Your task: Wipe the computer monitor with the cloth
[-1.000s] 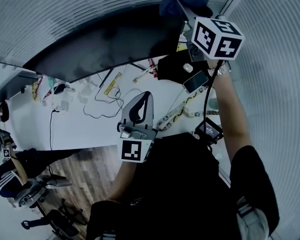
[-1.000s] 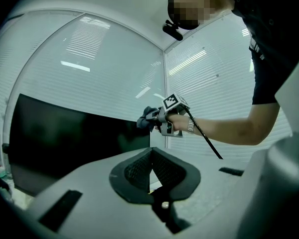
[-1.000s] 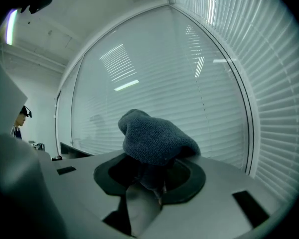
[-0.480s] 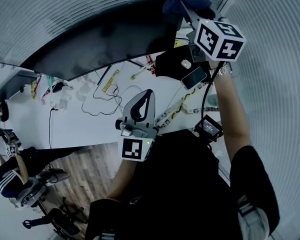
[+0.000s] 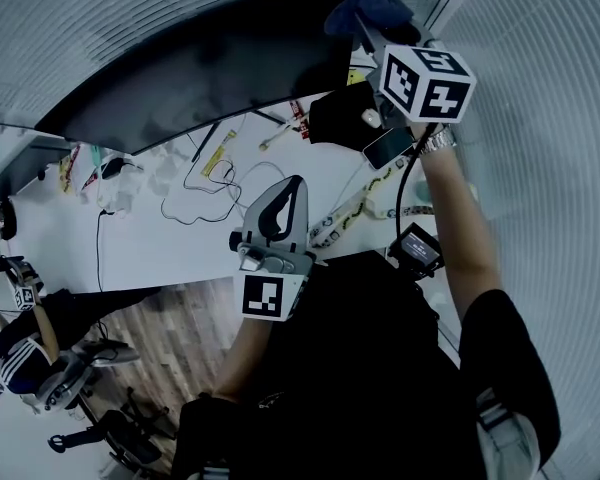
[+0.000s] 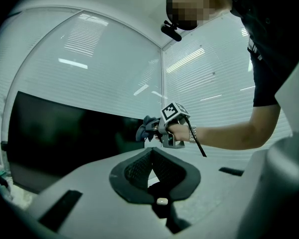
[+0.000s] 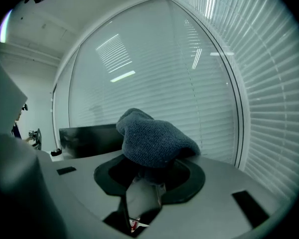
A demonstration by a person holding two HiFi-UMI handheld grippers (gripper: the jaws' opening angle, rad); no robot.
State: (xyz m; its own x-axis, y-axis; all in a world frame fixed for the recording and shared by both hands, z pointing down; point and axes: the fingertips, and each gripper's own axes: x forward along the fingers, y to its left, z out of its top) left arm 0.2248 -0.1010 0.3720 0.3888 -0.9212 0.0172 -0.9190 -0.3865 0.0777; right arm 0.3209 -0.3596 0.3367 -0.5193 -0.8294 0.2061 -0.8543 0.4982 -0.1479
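White desk (image 5: pixel 150 253) runs below slatted blinds (image 5: pixel 540 118), with cables (image 5: pixel 205 183) and a phone (image 5: pixel 388 148) lying on it. Dark monitor (image 5: pixel 210 68) spans the upper part of the head view. My right gripper (image 5: pixel 368 26) sits at the upper right of the frame, jaws clamped on the blue-grey cloth (image 5: pixel 372 10), which bunches over the jaw tips. Cloth is at the monitor's right end near the top edge; I can't confirm contact. My left gripper (image 5: pixel 293 193) hangs mid-frame above the desk, well apart from the monitor, jaws pressed together, nothing between them. Another person (image 5: pixel 20 363) at lower left.
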